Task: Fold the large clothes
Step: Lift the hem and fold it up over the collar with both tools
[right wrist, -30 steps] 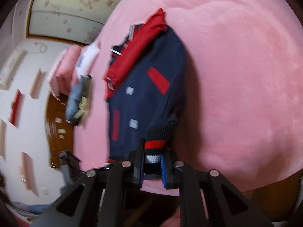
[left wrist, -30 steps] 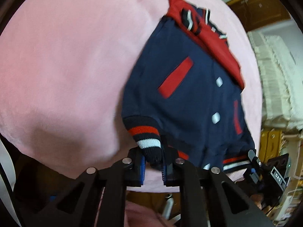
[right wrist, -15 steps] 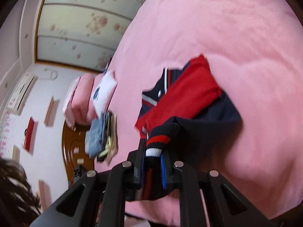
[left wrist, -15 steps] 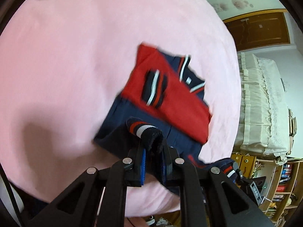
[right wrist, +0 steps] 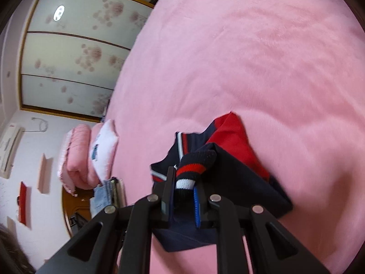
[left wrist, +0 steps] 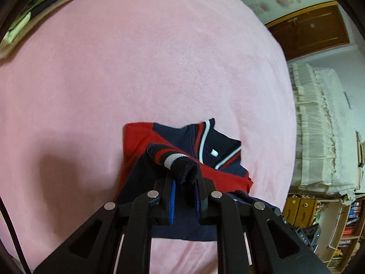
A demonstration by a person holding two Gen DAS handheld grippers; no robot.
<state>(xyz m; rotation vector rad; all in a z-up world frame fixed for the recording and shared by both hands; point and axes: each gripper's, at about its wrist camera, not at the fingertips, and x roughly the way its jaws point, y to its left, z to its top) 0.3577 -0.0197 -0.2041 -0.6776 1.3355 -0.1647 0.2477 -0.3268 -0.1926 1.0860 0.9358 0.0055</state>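
A navy and red varsity jacket (left wrist: 219,146) lies on the pink bedspread (left wrist: 136,68), its lower half lifted and doubled over toward the collar. My left gripper (left wrist: 183,178) is shut on one corner of the striped knit hem (left wrist: 173,159), which pokes out from between the pads. In the right wrist view the same jacket (right wrist: 235,173) shows navy cloth draped over red sleeves. There my right gripper (right wrist: 183,182) is shut on the other striped hem corner (right wrist: 194,169). Both hold their corners just above the jacket's upper part.
The pink bedspread (right wrist: 251,57) spreads wide around the jacket. Folded clothes (left wrist: 34,11) lie at the far left edge. Pink pillows (right wrist: 91,153) and a small stack of garments (right wrist: 107,194) sit beside the bed. A cream-covered piece of furniture (left wrist: 324,125) and shelves (left wrist: 346,228) stand to the right.
Both grippers have carried the striped hem forward over the jacket toward the collar. The navy front with its red pockets and buttons has folded under, and the jacket looks about half as long.
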